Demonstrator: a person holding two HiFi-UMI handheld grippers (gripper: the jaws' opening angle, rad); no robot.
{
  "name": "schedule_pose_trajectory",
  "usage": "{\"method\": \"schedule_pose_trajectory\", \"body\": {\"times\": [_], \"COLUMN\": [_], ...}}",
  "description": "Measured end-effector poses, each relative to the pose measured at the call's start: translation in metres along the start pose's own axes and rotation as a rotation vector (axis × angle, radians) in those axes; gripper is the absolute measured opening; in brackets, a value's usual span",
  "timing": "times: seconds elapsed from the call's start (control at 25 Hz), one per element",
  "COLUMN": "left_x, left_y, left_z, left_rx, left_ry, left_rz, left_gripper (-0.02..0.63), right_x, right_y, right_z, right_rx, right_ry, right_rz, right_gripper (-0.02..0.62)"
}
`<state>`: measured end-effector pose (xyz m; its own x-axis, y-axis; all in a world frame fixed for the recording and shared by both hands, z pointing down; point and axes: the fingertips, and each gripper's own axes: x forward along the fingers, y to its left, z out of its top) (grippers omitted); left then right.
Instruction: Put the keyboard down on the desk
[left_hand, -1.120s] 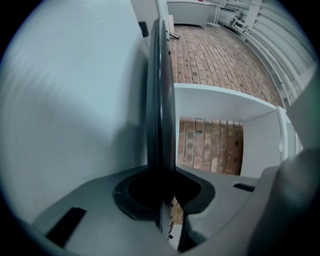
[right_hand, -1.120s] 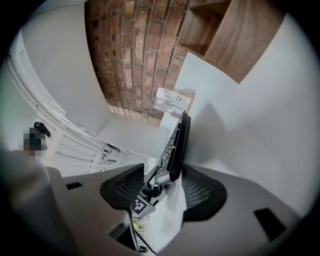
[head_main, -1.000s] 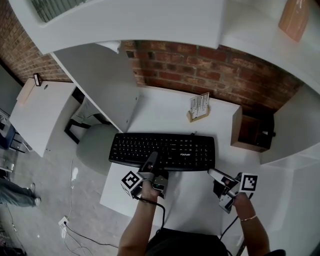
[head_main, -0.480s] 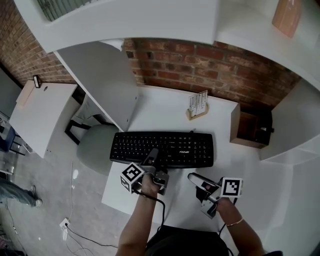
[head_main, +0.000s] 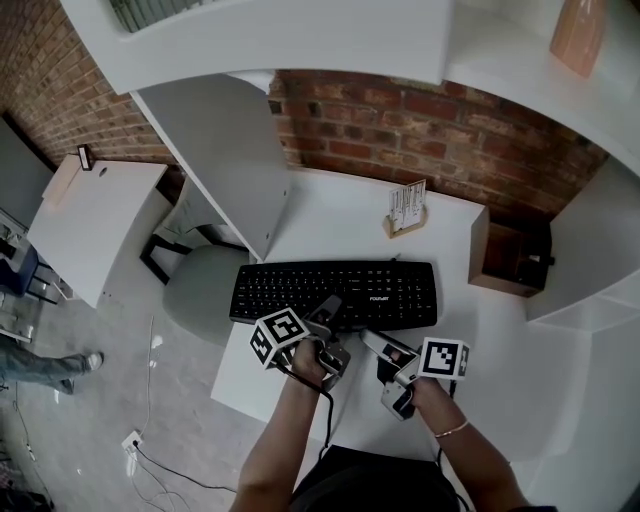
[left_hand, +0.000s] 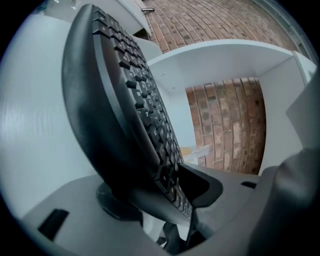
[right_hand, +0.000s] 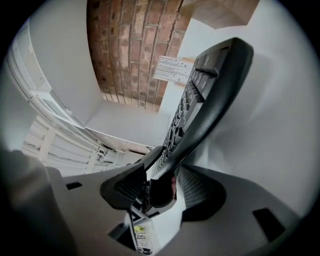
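The black keyboard (head_main: 340, 290) lies flat on the white desk (head_main: 330, 215), near its front edge. My left gripper (head_main: 330, 328) is at the keyboard's front edge, left of the middle. Its jaws are opening, and in the left gripper view the keyboard (left_hand: 125, 100) still runs between the jaws of the left gripper (left_hand: 165, 197). My right gripper (head_main: 380, 360) stands just right of it at the same edge. In the right gripper view the keyboard's edge (right_hand: 210, 90) lies between the spread jaws of the right gripper (right_hand: 160, 180).
A wooden card holder (head_main: 405, 210) stands behind the keyboard by the brick wall. A brown wooden box (head_main: 505, 260) sits at the desk's right. A grey chair (head_main: 200, 290) and a white side cabinet (head_main: 95, 220) are to the left. A white shelf runs overhead.
My right gripper has moved left, from the desk's right front to the keyboard's front edge beside the left gripper. The left gripper has stayed at the keyboard.
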<state>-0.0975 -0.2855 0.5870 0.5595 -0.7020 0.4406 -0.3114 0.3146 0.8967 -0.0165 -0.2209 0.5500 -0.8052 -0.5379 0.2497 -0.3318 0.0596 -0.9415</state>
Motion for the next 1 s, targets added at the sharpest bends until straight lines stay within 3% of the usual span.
{"method": "schedule_pose_trajectory", "body": {"times": [0.28, 0.4, 0.6, 1.0], "left_x": [-0.008, -0.019, -0.040, -0.053], "left_y": [-0.002, -0.002, 0.005, 0.024], "left_z": [-0.022, -0.030, -0.041, -0.041], "left_rx": [0.087, 0.110, 0.131, 0.121], "left_ry": [0.184, 0.219, 0.218, 0.146], "left_rz": [0.025, 0.021, 0.016, 0.025], "left_gripper": [0.242, 0.242, 0.242, 0.242], "right_x": [0.014, 0.016, 0.017, 0.012], "right_y": [-0.001, -0.002, -0.012, -0.018], "right_z": [0.007, 0.005, 0.002, -0.018], "right_rx": [0.003, 0.022, 0.015, 0.130], "right_ry": [-0.025, -0.024, -0.014, 0.051], "right_rz": [0.008, 0.008, -0.035, -0.089], "right_gripper": [0.213, 0.213, 0.213, 0.227]}}
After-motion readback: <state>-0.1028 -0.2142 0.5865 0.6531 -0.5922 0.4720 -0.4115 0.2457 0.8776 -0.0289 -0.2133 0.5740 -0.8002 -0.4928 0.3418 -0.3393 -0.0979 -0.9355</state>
